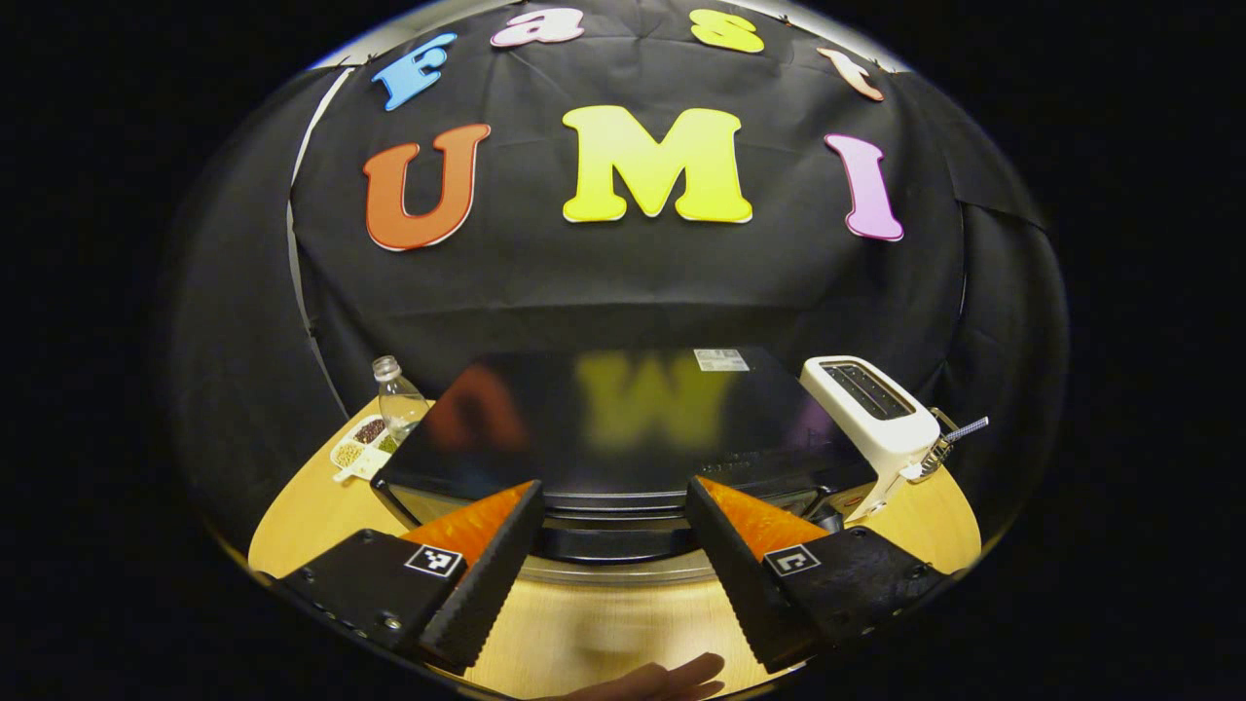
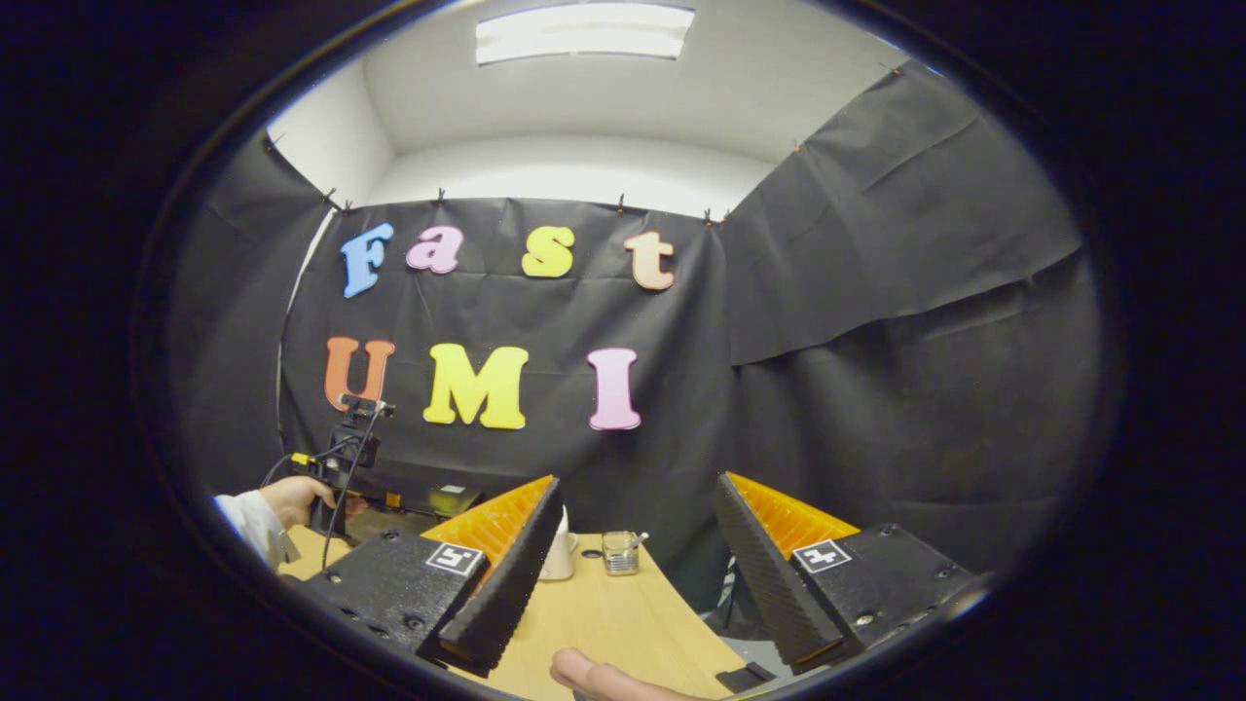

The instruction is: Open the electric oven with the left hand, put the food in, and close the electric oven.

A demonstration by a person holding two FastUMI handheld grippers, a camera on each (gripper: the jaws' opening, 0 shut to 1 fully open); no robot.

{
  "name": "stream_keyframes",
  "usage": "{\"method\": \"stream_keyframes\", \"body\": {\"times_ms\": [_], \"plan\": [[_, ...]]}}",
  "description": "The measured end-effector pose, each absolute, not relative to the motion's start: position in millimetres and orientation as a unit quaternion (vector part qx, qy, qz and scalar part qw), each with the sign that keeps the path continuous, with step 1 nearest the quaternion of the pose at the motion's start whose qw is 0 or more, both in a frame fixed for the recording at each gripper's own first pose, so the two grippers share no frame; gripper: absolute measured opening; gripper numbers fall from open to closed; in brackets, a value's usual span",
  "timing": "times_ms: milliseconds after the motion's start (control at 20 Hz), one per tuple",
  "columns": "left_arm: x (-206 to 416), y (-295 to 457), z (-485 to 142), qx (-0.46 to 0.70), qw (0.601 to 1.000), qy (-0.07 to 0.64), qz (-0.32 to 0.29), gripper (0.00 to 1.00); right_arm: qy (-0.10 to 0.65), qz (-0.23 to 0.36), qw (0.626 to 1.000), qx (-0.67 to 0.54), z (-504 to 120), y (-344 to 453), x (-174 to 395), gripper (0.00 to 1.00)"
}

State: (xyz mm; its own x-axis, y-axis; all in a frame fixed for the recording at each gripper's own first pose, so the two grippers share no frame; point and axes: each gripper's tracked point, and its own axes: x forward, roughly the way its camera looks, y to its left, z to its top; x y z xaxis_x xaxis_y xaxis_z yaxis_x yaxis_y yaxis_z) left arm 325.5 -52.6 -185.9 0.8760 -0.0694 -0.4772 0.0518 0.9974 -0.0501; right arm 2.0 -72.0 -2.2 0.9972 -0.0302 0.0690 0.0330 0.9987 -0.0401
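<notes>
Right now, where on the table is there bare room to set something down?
Bare wood lies in front of the electric oven, between the left gripper's fingers, and right of the glass jar toward the table's edge. Crowded: bottle and snack tray left of the oven, toaster right.

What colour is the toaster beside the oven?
White with dark slots, seen best in the left gripper view: toaster, oven.

black cloth walls, ceiling light, wooden table
</notes>
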Motion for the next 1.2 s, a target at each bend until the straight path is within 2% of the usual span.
{"method": "stream_keyframes", "body": {"times_ms": [50,100,150,450,500,550,650,700,750,800,850,900,950,1000,1050,1100,1200], "plan": [[326,-55,-191,-0.017,0.967,0.251,-0.034,0.97,-0.035,-0.011,0.999,-0.016,-1,-69,1,0.90],[322,-56,-192,-0.012,0.965,0.259,-0.034,0.96,-0.036,-0.009,0.999,-0.012,-2,-70,0,1.00],[323,-56,-193,-0.009,0.967,0.254,-0.036,0.99,-0.037,-0.009,0.999,-0.011,-1,-71,0,1.00],[305,-55,-193,-0.026,0.966,0.253,-0.045,0.99,-0.025,-0.005,1.000,-0.001,-10,-70,-5,1.00],[299,-55,-194,-0.031,0.966,0.254,-0.044,0.99,-0.022,-0.004,1.000,0.002,-12,-70,-6,0.90],[294,-55,-194,-0.034,0.966,0.252,-0.042,0.99,-0.019,-0.004,1.000,0.005,-14,-71,-7,1.00],[286,-54,-195,-0.038,0.968,0.245,-0.040,0.99,-0.015,-0.002,1.000,0.006,-17,-70,-11,1.00],[281,-54,-196,-0.040,0.969,0.241,-0.039,0.99,-0.015,-0.001,1.000,0.006,-18,-68,-13,0.90],[274,-54,-198,-0.042,0.970,0.237,-0.039,0.99,-0.014,-0.001,1.000,0.004,-18,-67,-16,0.90],[266,-54,-200,-0.043,0.970,0.237,-0.040,0.99,-0.012,0.001,1.000,0.001,-20,-65,-18,1.00],[257,-55,-203,-0.044,0.969,0.240,-0.041,0.99,-0.011,0.003,1.000,-0.003,-20,-63,-20,1.00],[249,-55,-207,-0.050,0.967,0.246,-0.040,0.99,-0.012,0.005,1.000,-0.004,-20,-61,-22,0.90],[241,-56,-209,-0.053,0.966,0.248,-0.039,0.99,-0.013,0.006,1.000,-0.004,-19,-60,-24,1.00],[235,-55,-212,-0.055,0.966,0.248,-0.040,0.99,-0.014,0.006,1.000,-0.005,-18,-59,-26,0.90],[230,-55,-215,-0.056,0.967,0.245,-0.040,0.98,-0.015,0.005,1.000,-0.006,-17,-60,-28,0.90],[224,-56,-217,-0.055,0.967,0.243,-0.044,0.99,-0.016,0.003,1.000,-0.008,-17,-60,-29,1.00],[212,-57,-231,-0.037,0.967,0.249,-0.049,0.98,-0.018,0.002,1.000,-0.012,-16,-61,-33,1.00]]}}
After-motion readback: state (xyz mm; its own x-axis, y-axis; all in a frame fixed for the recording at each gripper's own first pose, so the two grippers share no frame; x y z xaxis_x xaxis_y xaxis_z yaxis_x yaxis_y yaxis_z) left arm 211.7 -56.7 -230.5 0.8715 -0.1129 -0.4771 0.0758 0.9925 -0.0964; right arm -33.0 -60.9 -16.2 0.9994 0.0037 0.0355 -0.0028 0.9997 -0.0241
